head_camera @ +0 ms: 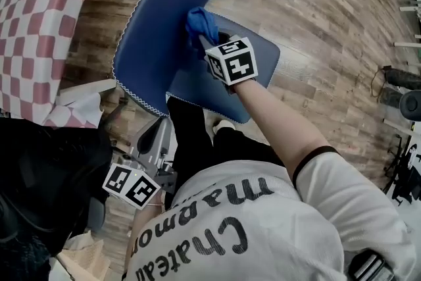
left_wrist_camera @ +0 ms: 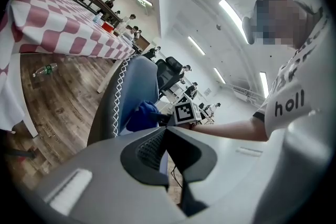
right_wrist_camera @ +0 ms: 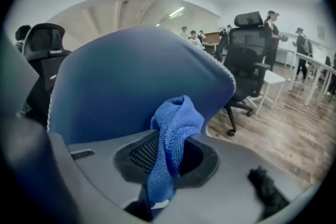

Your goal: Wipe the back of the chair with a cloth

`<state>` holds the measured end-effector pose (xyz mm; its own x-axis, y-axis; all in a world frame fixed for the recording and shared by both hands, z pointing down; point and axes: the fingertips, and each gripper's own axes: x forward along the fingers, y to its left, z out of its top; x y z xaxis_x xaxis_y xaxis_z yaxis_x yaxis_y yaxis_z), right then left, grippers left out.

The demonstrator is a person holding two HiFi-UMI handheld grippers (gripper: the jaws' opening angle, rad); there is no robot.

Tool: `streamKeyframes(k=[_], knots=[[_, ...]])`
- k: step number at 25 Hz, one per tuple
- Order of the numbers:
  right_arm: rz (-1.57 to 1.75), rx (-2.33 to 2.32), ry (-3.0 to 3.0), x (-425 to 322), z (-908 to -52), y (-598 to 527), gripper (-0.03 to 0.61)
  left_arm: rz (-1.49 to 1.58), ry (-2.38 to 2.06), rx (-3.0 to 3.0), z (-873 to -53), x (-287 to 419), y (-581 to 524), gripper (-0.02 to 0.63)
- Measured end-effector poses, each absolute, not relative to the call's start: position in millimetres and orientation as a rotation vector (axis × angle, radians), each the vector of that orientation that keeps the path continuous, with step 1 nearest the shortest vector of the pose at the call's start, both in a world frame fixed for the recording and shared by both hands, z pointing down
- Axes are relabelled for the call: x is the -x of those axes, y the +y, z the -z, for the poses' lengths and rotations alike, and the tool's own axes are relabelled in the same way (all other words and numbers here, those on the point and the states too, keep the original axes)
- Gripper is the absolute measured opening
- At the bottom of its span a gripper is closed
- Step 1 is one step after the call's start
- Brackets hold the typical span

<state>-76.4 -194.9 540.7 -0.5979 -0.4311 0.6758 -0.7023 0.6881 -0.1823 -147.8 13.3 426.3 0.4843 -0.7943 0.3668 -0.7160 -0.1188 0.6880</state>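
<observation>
- Right gripper view: the right tongs (right_wrist_camera: 167,159) are clamped on a bunched blue terry cloth (right_wrist_camera: 171,131), whose loose top folds over just ahead of the tips.
- The cloth lies against the chair back (right_wrist_camera: 131,78) directly before those tongs. The back is a smooth, padded blue panel with rounded corners and white zigzag stitching along its edge.
- The left tongs (left_wrist_camera: 167,147) are closed with nothing between them and held well back from the chair.
- A wood-plank floor (head_camera: 316,10) lies below, and a worktop under a red-and-white checked cover (head_camera: 33,16) stands left of the left tongs.
- Black office chairs (right_wrist_camera: 251,55) stand beyond the right tongs.
</observation>
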Motion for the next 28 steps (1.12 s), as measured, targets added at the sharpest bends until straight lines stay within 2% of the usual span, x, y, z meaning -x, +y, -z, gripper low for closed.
streamKeyframes(k=[9, 14, 20, 28], knots=[[-0.616, -0.28, -2.387, 134.3, -534.6, -55.6, 0.077, 0.056, -1.304, -1.853, -438.7, 138.0, 19.8, 0.005], [-0.607, -0.002, -2.439, 151.4, -528.0, -14.0, 0.077, 0.062, -1.302, -1.859, -442.3, 132.0, 19.7, 0.005], [-0.52, -0.025, -2.38, 146.7, -551.3, -41.7, 0.077, -0.075, -1.211, -1.917, -459.5, 111.7, 21.8, 0.005], [-0.548, -0.312, -2.357, 125.4, -568.9, -121.9, 0.078, -0.123, -1.116, -1.968, -470.9, 91.0, 2.9, 0.005]])
